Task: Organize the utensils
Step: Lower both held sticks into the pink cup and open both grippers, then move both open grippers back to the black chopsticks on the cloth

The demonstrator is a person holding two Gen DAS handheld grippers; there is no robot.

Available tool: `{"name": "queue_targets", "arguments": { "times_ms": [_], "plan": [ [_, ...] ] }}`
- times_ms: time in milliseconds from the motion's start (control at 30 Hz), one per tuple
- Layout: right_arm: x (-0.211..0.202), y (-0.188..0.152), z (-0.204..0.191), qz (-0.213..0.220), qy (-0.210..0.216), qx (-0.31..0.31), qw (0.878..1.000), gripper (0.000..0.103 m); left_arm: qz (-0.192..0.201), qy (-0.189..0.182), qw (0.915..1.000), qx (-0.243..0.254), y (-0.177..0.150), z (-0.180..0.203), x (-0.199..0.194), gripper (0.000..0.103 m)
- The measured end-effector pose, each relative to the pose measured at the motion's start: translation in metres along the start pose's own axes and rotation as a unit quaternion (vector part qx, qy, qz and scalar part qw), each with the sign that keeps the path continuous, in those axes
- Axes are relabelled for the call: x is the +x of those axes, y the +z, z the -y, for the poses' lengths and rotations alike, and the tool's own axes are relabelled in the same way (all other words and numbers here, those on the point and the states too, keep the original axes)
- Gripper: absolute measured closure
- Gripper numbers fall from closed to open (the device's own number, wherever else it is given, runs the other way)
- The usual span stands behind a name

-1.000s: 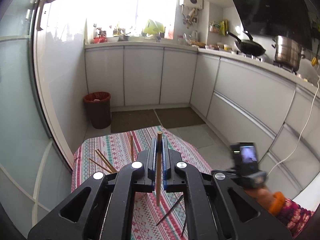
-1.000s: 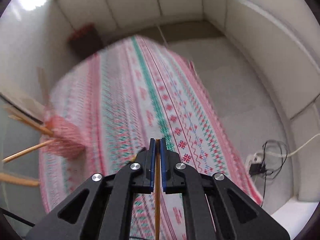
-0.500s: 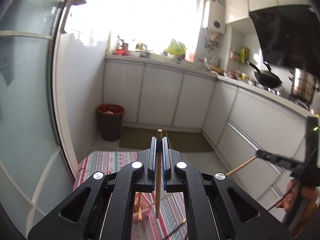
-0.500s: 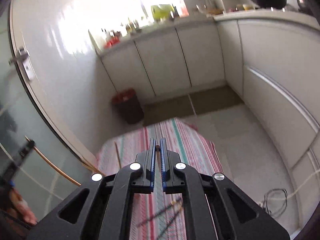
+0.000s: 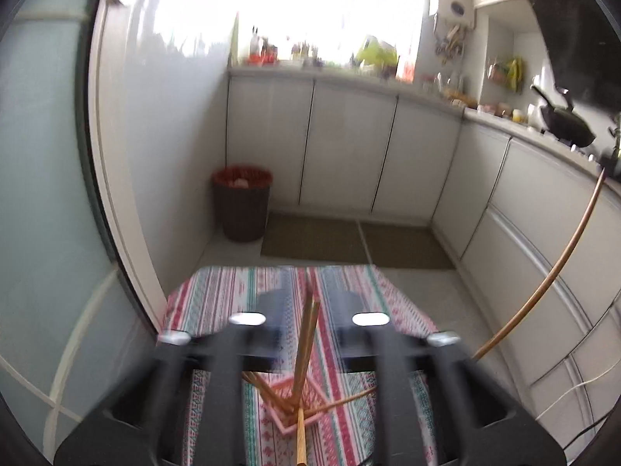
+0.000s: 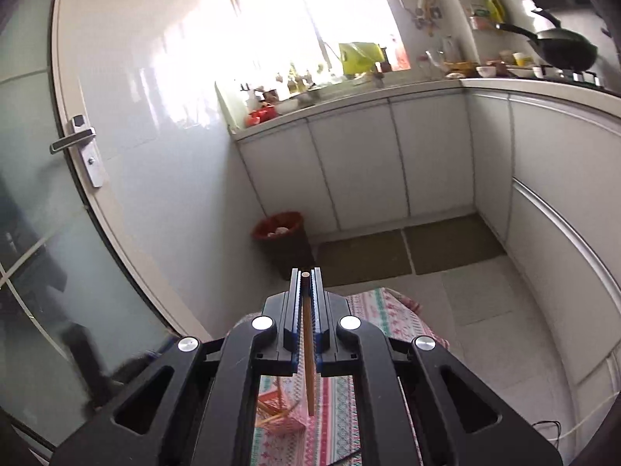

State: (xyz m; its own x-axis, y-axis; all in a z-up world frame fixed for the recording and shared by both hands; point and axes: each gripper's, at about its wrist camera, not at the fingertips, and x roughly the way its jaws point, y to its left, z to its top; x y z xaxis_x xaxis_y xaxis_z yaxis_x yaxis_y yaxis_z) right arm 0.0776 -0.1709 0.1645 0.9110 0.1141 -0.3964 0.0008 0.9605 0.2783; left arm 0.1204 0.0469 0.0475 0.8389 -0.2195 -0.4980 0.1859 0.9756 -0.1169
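Observation:
My left gripper is blurred and its jaws stand wide apart. A wooden chopstick hangs loose between them, its lower end over a pink basket that holds several chopsticks on the striped tablecloth. My right gripper is shut on a wooden chopstick, held upright above the table. That chopstick also shows at the right of the left wrist view. The pink basket shows below the right gripper.
A dark bin with a red liner stands on the floor by white cabinets. A glass door with a handle is at the left. A wok sits on the counter at the right. Floor mats lie beyond the table.
My left gripper has opened and let go of its chopstick, which now drops toward the pink basket. The right gripper has tilted up, still holding its chopstick.

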Motion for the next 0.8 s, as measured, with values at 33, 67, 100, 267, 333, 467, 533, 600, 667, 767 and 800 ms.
{"name": "queue_targets", "arguments": {
  "times_ms": [33,67,100,267,333,467,533,600,667,767,800],
  "plan": [
    [0.001,0.003,-0.004,0.001,0.003,0.0,1.0,0.098,0.004,0.004,0.9999,-0.012,-0.001,-0.005,-0.001,0.057],
    [0.004,0.006,-0.006,0.001,0.008,0.001,1.0,0.098,0.006,0.004,0.9998,-0.019,0.0,-0.01,-0.002,0.058],
    [0.005,0.008,-0.01,0.001,0.013,0.001,1.0,0.098,0.011,0.004,0.9995,-0.029,0.001,-0.015,-0.007,0.058],
    [0.019,0.011,-0.034,-0.002,0.019,-0.012,1.0,0.098,0.057,0.015,0.9959,-0.069,0.014,-0.043,-0.045,0.05],
    [0.027,0.009,-0.042,-0.007,0.021,-0.018,1.0,0.098,0.066,0.02,0.9945,-0.079,0.016,-0.05,-0.055,0.044],
    [0.047,-0.001,-0.058,-0.021,0.018,-0.029,0.999,0.098,0.075,0.017,0.993,-0.089,0.021,-0.062,-0.067,0.043],
    [0.06,-0.008,-0.065,-0.035,0.022,-0.03,0.999,0.098,0.075,0.018,0.9929,-0.091,0.023,-0.063,-0.069,0.043],
    [0.073,-0.016,-0.072,-0.046,0.024,-0.031,0.998,0.098,0.074,0.016,0.9927,-0.094,0.024,-0.065,-0.07,0.043],
    [0.088,-0.029,-0.081,-0.053,0.014,-0.037,0.998,0.098,0.073,0.015,0.9925,-0.097,0.024,-0.067,-0.07,0.043],
    [0.112,-0.051,-0.088,-0.07,0.011,-0.045,0.996,0.097,0.068,0.012,0.9924,-0.101,0.024,-0.071,-0.069,0.043],
    [0.12,-0.059,-0.089,-0.079,0.013,-0.043,0.996,0.097,0.067,0.013,0.9923,-0.103,0.025,-0.072,-0.068,0.043]
  ]
}}
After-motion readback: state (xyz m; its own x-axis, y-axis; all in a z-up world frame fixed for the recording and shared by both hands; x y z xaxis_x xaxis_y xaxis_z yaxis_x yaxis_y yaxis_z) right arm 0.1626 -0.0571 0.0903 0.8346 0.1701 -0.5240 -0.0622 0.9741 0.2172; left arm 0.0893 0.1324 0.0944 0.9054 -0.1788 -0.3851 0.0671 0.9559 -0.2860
